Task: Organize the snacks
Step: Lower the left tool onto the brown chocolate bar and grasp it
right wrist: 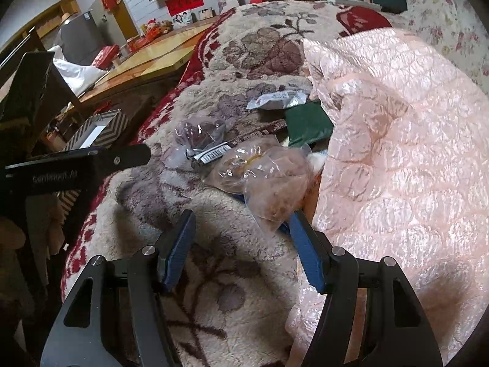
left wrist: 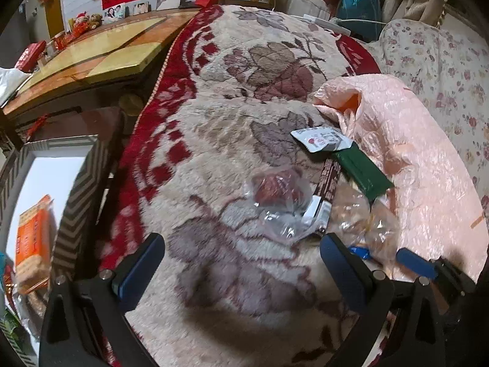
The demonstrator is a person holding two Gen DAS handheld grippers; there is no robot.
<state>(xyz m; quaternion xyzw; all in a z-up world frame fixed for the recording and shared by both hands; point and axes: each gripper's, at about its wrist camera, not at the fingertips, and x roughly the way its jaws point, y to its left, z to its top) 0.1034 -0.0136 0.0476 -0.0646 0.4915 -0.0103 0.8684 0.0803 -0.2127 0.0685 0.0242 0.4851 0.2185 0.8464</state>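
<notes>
Left gripper [left wrist: 241,263] and right gripper [right wrist: 241,244] hover over the floral blanket [left wrist: 244,91], jaws wide apart, holding nothing. Snack packets [right wrist: 244,165] cluster at twelve o'clock, beside the pink quilt [right wrist: 397,153]; patterned box [left wrist: 82,168] at nine o'clock.

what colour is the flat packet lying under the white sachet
Dark green. The flat packet, partly under the white sachet, shows best in the right wrist view.
</notes>
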